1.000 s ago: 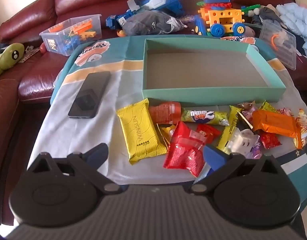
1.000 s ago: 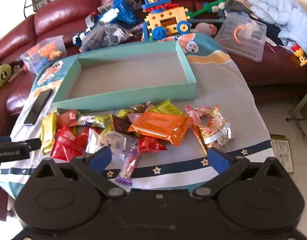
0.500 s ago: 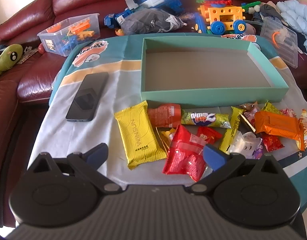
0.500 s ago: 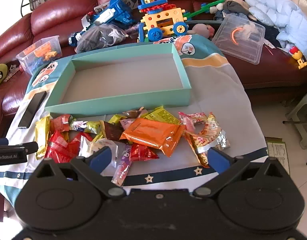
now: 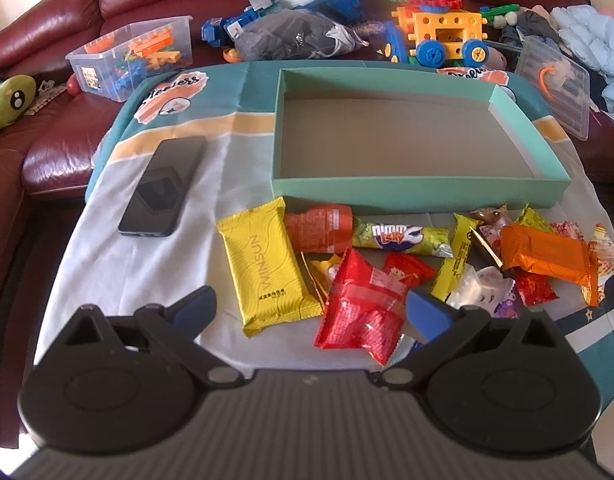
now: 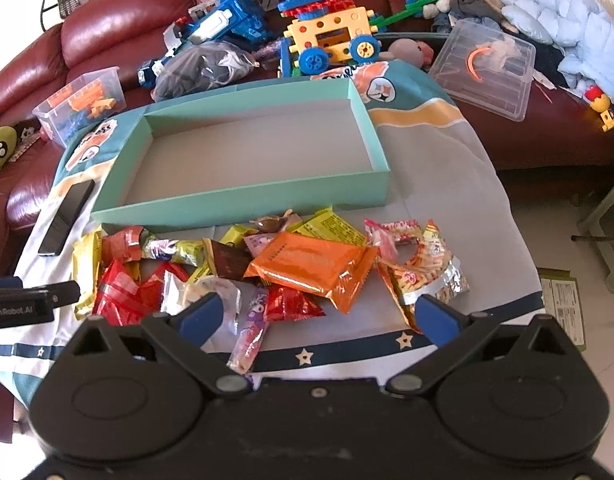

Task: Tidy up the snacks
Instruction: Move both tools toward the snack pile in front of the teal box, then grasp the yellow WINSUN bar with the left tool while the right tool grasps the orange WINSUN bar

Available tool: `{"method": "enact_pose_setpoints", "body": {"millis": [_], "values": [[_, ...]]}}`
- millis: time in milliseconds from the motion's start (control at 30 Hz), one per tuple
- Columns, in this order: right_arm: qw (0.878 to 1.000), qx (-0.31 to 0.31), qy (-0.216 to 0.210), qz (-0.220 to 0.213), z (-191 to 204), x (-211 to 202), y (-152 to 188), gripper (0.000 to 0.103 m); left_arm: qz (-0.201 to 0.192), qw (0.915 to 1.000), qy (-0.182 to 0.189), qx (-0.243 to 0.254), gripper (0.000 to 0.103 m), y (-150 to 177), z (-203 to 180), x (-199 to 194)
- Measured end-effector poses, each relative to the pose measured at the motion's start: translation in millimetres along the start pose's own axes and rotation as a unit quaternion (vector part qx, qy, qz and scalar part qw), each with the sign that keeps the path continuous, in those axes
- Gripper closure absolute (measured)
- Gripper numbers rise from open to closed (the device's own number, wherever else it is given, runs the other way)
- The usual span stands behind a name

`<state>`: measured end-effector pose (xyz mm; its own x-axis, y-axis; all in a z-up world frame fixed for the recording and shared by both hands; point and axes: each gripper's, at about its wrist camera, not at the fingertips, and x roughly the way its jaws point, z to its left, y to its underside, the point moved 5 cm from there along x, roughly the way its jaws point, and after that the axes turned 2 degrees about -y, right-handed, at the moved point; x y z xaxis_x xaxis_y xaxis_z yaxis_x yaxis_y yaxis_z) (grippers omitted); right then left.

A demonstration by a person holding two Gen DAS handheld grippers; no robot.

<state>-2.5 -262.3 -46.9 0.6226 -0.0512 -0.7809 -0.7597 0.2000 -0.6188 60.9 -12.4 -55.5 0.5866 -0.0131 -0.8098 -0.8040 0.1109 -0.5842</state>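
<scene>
A teal cardboard box (image 5: 419, 190) (image 6: 243, 204), with nothing in it, stands on the clothed table. In front of it lies a pile of snacks: a yellow pack (image 5: 267, 268), a red bag (image 5: 359, 312), a nimm2 bar (image 5: 403, 236), an orange pack (image 5: 547, 256) (image 6: 311, 266) and a striped bag (image 6: 423, 272). My left gripper (image 5: 311, 312) is open and empty, above the yellow pack and red bag. My right gripper (image 6: 319, 318) is open and empty, above the near side of the orange pack. The left gripper's body (image 6: 27, 304) shows at the right wrist view's left edge.
A black phone (image 5: 163, 188) (image 6: 67, 216) lies left of the box. Behind the table is a red sofa (image 5: 147, 0) with toy vehicles (image 6: 327, 40), a clear bin of bricks (image 5: 135, 56) and a clear lid (image 6: 487, 68). The floor (image 6: 567, 240) is at the right.
Both grippers have moved forward and down towards the snack pile, which looks larger now. Their jaws stay open. No snack has moved.
</scene>
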Motion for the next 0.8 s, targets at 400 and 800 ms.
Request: {"method": "enact_pose_setpoints", "body": {"millis": [400, 800], "values": [[1.0, 0.004, 0.0, 0.018, -1, 8, 2, 0.0, 0.017, 0.9998, 0.012, 0.008, 0.0, 4, -6, 11], [0.998, -0.011, -0.045, 0.033, -7, 29, 2, 0.0, 0.043, 0.9988, -0.001, -0.024, 0.0, 0, 29, 44]]}}
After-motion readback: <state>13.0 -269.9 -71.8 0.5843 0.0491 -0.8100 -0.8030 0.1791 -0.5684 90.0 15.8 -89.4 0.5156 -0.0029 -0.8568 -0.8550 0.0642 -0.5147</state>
